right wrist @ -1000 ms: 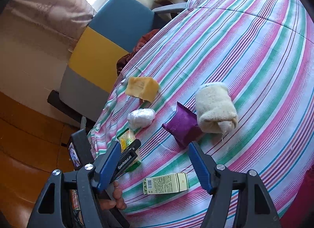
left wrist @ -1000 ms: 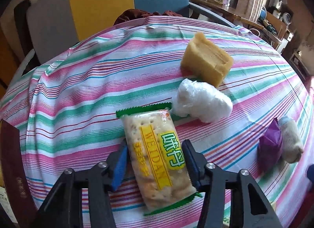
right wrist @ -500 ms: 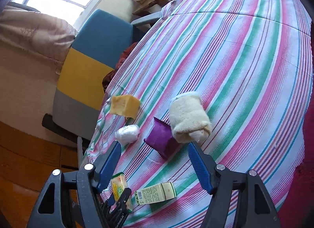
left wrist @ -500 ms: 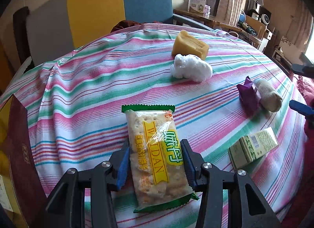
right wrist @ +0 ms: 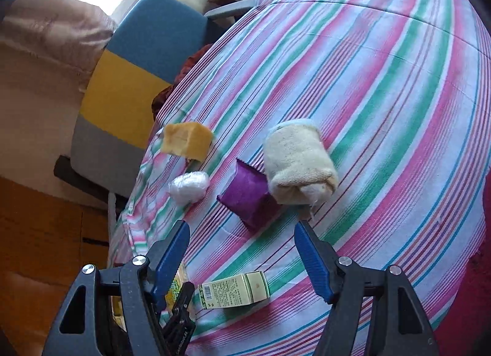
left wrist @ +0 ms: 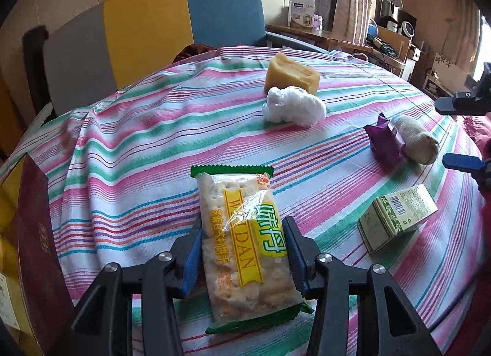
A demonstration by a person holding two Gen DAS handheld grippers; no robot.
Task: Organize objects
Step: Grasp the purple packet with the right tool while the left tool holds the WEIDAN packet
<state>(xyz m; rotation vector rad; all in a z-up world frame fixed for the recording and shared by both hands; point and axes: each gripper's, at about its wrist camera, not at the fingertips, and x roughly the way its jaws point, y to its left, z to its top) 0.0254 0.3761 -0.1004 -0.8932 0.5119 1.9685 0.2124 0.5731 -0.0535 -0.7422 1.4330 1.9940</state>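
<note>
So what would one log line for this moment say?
left gripper: shut on cracker packet | right gripper: open, empty | green box: on table

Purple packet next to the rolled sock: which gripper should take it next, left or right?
Right. The right gripper is open and empty, with the purple packet just ahead of its jaws. The left gripper is already shut on the cracker pack and sits farther from the packet.
</note>
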